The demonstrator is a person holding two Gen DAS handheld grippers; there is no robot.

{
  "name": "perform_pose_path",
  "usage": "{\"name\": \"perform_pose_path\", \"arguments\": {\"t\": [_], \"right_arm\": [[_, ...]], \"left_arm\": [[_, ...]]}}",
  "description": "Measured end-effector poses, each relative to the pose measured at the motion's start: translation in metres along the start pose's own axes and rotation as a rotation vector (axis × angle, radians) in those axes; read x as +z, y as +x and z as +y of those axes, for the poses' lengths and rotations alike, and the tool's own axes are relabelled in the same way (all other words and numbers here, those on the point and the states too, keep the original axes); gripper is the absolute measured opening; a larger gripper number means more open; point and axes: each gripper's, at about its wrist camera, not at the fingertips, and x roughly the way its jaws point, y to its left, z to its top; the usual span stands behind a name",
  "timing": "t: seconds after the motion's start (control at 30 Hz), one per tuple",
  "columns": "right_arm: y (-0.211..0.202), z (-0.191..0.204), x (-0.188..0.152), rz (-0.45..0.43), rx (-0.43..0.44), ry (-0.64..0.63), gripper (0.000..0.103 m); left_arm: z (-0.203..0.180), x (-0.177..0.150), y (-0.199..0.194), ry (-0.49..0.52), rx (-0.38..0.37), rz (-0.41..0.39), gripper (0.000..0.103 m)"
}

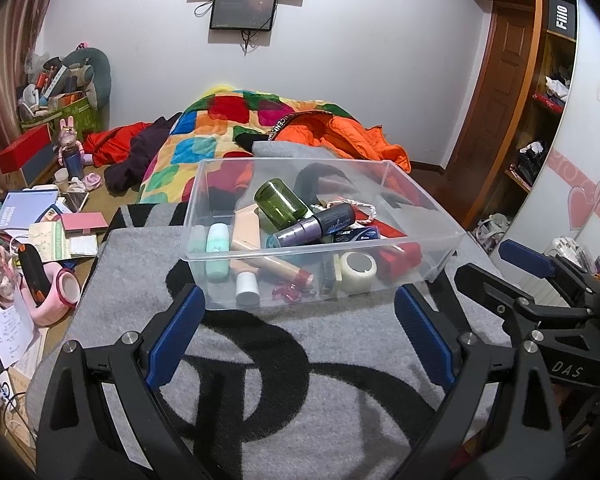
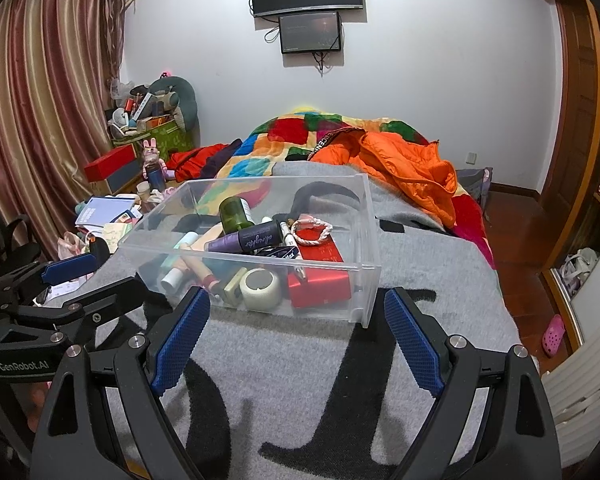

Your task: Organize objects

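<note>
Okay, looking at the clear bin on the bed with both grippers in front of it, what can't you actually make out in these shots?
- Bottom items in the clear bin: both views, buried under the green bottle and purple tube.
- Blue box label: both views, partly covered and too small to read.
- Red box far end: right wrist view, hidden by the rope bracelet.
- Right gripper and left gripper: open, bases cut off by the frame edge.
</note>
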Motion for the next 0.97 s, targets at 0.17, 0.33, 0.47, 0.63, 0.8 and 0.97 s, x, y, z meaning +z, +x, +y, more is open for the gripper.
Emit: {"name": "perform_pose_path", "arguments": {"t": [0.17, 0.33, 0.47, 0.63, 0.8, 0.97], "right_arm": [[0.0001, 0.0012, -0.0001, 0.000, 0.002, 0.000, 0.087], [0.0000, 0.0014, -0.0002, 0.000, 0.000, 0.001, 0.087], [0.0006, 0.0016, -0.0005, 0.003, 0.001, 0.008, 0.087], [0.0016, 0.0006, 0.0000, 0.006, 0.002, 0.012, 0.087], [0.0028, 0.0013, -0.0005, 0.011, 0.008, 0.011, 0.088], [0.0053, 0.0016, -0.0016, 0.019, 0.012, 0.012, 0.088]], "left_arm": [[-0.0017, -0.0005, -0.0022, 0.013, -0.006, -0.010, 0.097], [-0.0078, -0.0004, -0.0023, 0.041, -0.023, -0.003, 0.097], [-0.0099, -0.0011, -0.0009, 0.047, -0.016, 0.000, 0.097], [-0.0080, -0.0021, 0.0007, 0.041, -0.012, 0.005, 0.097], [-0.0063, -0.0028, -0.0016, 0.035, -0.002, -0.014, 0.097], [-0.0085, -0.0028, -0.0054, 0.050, 0.006, -0.028, 0.097]]}}
